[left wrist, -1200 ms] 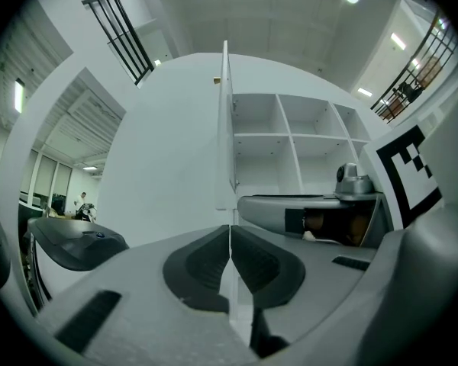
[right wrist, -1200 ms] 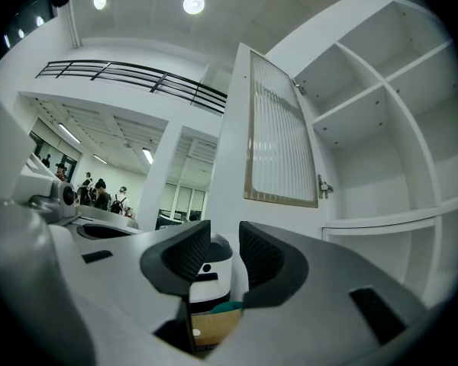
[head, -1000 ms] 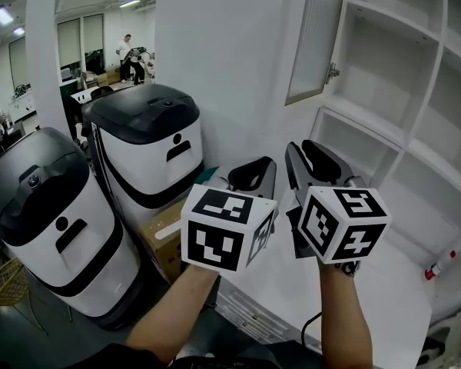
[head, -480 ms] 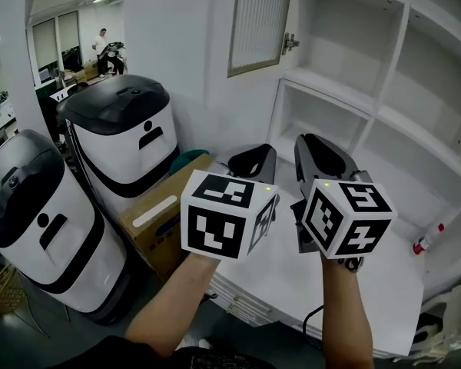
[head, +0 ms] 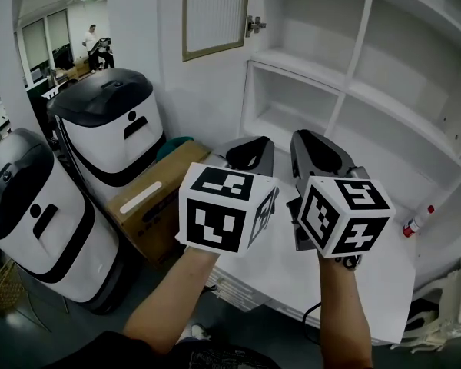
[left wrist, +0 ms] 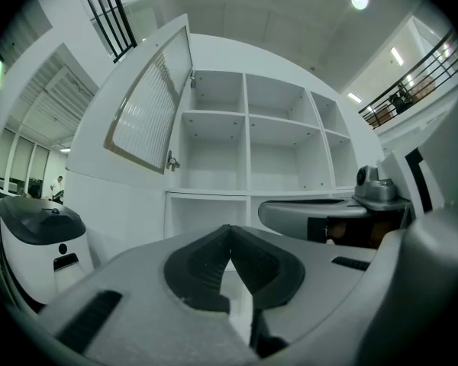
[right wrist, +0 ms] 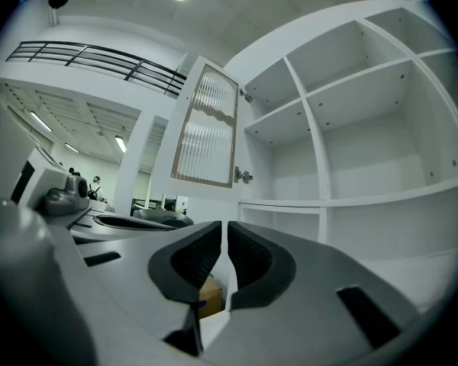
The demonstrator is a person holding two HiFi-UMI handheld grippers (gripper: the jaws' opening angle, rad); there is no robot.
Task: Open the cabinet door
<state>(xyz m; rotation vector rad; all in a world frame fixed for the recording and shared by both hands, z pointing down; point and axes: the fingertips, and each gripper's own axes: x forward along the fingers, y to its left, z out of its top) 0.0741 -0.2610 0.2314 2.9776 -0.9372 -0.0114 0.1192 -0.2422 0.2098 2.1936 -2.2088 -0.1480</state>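
White-framed, with a ribbed-glass panel, the cabinet door [head: 215,14] hangs above and to the left of both pairs of fingers, well apart from them and touched by neither. It stands already swung out from the white shelf unit [head: 353,75]. Its hinges [head: 253,26] sit on the edge nearest the shelves, and its free edge points away to the left. Its long axis runs upright. The left gripper [head: 250,148] is the nearer of the two, since the door lies on that side. Its fingers [left wrist: 198,265] are closed, pads meeting at the tips with nothing between them. The right gripper [head: 313,141] is just beside it, toward the shelves. Its fingers [right wrist: 252,256] have just been closing and stand almost together, with a thin slit between the pads and nothing in it. Both grippers point level over the white counter [head: 369,283], so they aim at the low open compartments rather than at the door, which is higher. Judging from this, the door is open already and the compartments behind it are bare. Any further swing would call for a reach up and leftward to the free edge, and the left hand has the shorter way. Below and left of the fingers, off the counter, sits a cardboard box [head: 150,206].
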